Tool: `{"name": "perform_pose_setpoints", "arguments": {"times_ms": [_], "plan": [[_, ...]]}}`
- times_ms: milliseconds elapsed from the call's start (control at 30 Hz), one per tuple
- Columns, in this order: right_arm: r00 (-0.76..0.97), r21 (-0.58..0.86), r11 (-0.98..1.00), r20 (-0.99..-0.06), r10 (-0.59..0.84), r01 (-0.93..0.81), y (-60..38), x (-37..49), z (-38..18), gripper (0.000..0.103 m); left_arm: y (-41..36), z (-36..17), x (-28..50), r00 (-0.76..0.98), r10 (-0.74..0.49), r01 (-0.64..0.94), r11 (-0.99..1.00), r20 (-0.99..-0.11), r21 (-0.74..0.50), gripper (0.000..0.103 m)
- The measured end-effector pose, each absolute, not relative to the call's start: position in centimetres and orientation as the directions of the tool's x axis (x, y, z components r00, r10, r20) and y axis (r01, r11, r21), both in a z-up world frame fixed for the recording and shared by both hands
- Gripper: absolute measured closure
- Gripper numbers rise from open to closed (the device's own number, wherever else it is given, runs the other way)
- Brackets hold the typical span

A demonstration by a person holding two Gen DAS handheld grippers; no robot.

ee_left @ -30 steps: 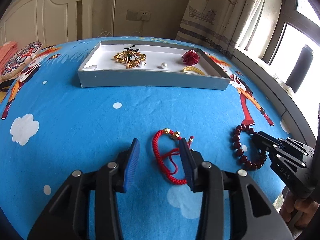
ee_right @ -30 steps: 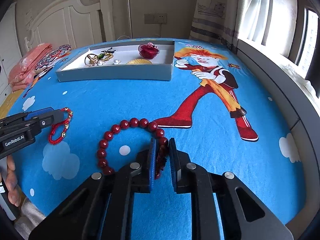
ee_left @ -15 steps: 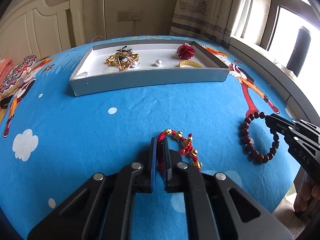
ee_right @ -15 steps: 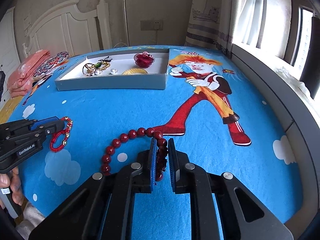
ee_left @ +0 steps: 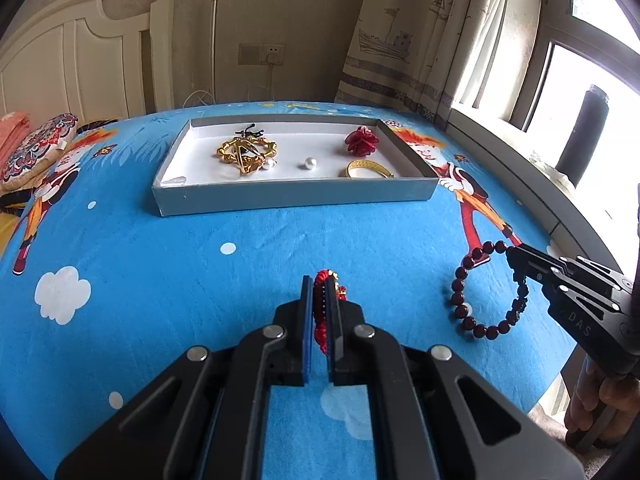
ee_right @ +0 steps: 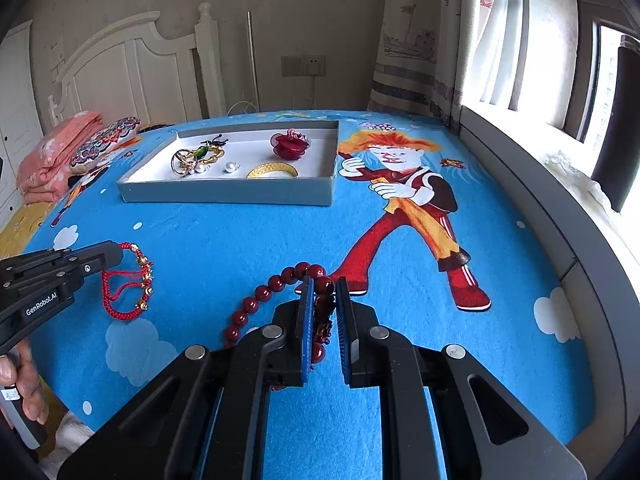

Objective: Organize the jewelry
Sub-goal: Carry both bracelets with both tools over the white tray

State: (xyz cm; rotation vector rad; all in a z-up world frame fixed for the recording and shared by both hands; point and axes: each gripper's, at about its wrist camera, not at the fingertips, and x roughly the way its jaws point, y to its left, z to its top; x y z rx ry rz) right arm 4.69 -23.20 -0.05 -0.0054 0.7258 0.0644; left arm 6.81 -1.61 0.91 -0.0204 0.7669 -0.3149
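Left tool [ee_left: 319, 292] pinches the red cord bracelet [ee_right: 128, 284] at the near edge of the bed [ee_left: 200, 264]; right tool [ee_right: 323, 292] clamps the dark red bead bracelet [ee_left: 488, 292] to its right. Grey tray [ee_left: 296, 198] sits far.

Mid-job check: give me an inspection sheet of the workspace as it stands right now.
Surface: blue cartoon bedspread.
Job's things: red cord bracelet and dark bead bracelet, both gripped; grey tray holds gold ornament, pearl, red flower, gold bangle.
Clutter: patterned pillow, pink blanket.
Grippers: left gripper shut on red cord bracelet; right gripper shut on dark bead bracelet.
Cables: white cable by headboard.
Surroundings: headboard, wall socket, curtain, window.
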Motion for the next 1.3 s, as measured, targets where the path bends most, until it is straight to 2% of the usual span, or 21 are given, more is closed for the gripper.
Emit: {"name": "perform_pose_setpoints", "arguments": {"times_ms": [800,1300], "plan": [[0.775,0.013,0.998,-0.629,0.062,-0.069,-22.8,4.5,2.3,0.09,-1.2,3.5,6.4,0.72,-0.286,0.261,0.956,-0.633,-0.134,0.098],[0.785,0.008,0.998,-0.617,0.057,-0.066,-22.4,5.0,3.5,0.09,-0.9,5.3,6.8,0.766,-0.226,0.211,0.973,-0.602,-0.098,0.098]]}}
